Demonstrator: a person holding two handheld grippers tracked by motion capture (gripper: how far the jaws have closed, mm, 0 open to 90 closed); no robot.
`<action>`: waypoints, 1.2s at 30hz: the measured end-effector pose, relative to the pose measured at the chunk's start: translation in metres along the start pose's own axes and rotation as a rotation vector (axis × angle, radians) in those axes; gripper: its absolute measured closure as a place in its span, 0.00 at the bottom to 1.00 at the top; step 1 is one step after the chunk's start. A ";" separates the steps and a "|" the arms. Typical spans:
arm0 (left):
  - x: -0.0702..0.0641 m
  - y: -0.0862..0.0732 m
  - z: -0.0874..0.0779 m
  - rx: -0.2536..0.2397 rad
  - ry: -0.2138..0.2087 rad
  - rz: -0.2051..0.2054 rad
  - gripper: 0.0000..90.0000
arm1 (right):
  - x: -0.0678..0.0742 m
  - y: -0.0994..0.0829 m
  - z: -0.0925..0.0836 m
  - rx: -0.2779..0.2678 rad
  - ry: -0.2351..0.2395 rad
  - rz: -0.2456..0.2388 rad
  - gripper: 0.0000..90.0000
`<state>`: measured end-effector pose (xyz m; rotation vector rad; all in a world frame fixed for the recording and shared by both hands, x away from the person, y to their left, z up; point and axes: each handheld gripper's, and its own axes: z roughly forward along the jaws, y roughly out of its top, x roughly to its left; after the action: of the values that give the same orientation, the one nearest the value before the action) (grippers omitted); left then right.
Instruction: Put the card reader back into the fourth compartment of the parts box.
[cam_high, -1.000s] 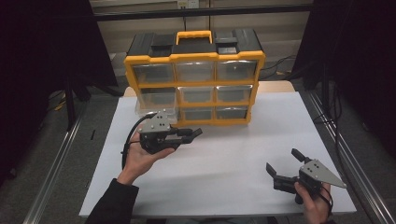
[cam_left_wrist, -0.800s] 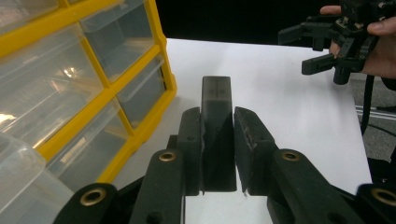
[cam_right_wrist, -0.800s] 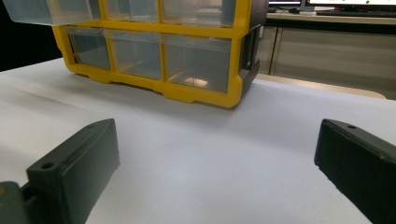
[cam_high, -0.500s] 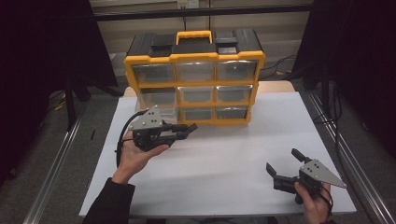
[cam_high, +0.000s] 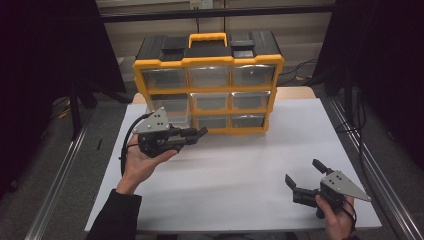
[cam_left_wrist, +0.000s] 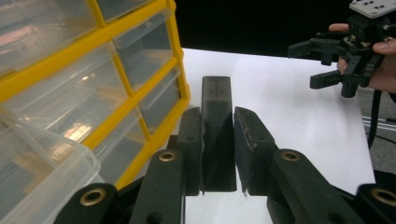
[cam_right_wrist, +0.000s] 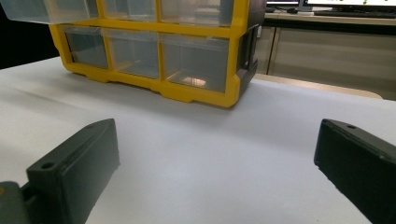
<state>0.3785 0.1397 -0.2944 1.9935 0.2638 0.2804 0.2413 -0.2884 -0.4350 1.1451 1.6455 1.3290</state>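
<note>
Dark block (cam_left_wrist: 216, 135): a flat, matt black rectangular piece with squared edges, standing on end between the two pads of the left gripper (cam_left_wrist: 217, 144), which are closed against its sides. Its upper end projects beyond the pad tips. In the high view the left gripper (cam_high: 192, 134) is held level in an upturned hand (cam_high: 142, 160), jaws pointing toward the lower rows of the cabinet.

Just beside the block, on the gripper's left in its own view, stands the drawer cabinet (cam_left_wrist: 140, 79): a glossy yellow plastic frame holding clear, smooth drawers in rows of three. One clear drawer (cam_high: 170, 107), at the left of the middle row, stands pulled out of the frame, close to the gripper's body. The cabinet's top is black with a yellow carry handle (cam_high: 207, 39).

The right gripper (cam_high: 306, 179) rests well apart, low over the plain white tabletop (cam_high: 240, 165), its black jaws spread wide with nothing between them. The grey three-cornered plate sits on its back.
</note>
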 end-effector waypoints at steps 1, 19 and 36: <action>0.001 0.001 -0.001 0.003 0.004 0.004 0.82 | 0.000 0.000 0.000 0.000 0.000 -0.001 0.00; 0.010 0.020 -0.004 0.030 0.022 0.018 0.82 | -0.001 0.000 0.000 0.002 0.001 -0.003 0.00; 0.028 0.029 -0.012 0.043 0.072 -0.002 0.82 | -0.001 0.000 0.000 0.004 0.000 -0.001 0.00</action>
<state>0.4026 0.1462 -0.2613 2.0280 0.3197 0.3480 0.2414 -0.2890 -0.4349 1.1469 1.6496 1.3254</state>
